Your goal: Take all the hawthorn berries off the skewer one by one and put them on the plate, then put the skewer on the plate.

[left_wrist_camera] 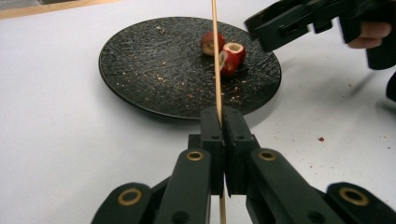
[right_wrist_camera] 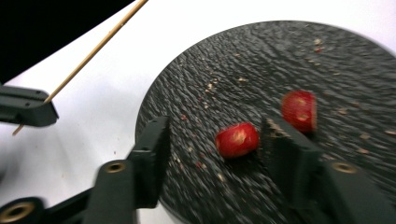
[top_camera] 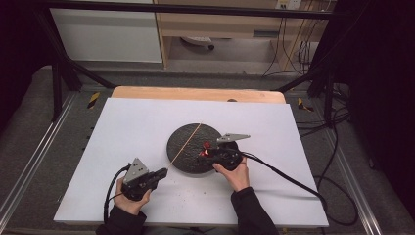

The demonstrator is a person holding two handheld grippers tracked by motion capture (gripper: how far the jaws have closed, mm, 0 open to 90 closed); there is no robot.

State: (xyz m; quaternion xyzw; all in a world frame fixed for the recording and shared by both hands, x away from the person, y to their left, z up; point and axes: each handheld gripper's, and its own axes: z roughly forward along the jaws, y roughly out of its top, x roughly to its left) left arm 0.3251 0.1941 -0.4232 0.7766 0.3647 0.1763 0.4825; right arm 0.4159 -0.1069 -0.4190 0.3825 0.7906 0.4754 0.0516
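A round black plate (top_camera: 211, 134) lies mid-table on a white sheet. Three small red fruit pieces with pale cores (left_wrist_camera: 233, 50) sit on its right side. My left gripper (left_wrist_camera: 222, 114) is shut on a thin wooden skewer (left_wrist_camera: 216, 56) that reaches out over the plate (left_wrist_camera: 154, 70), passing close beside the fruit. My right gripper (right_wrist_camera: 215, 135) hovers low over the plate (right_wrist_camera: 261, 60), jaws open. One red piece (right_wrist_camera: 236, 139) lies between them, close to the right-hand jaw. Another piece (right_wrist_camera: 299, 109) lies just beyond that jaw. From above, the right gripper (top_camera: 203, 152) is at the plate's near right edge.
The white sheet (top_camera: 137, 122) covers a wooden table whose far edge (top_camera: 195, 93) shows. Crumbs and red specks dot the plate and the sheet beside it. A black cable (top_camera: 288, 178) trails right from the right gripper. Metal frame rails (top_camera: 29, 161) flank the table.
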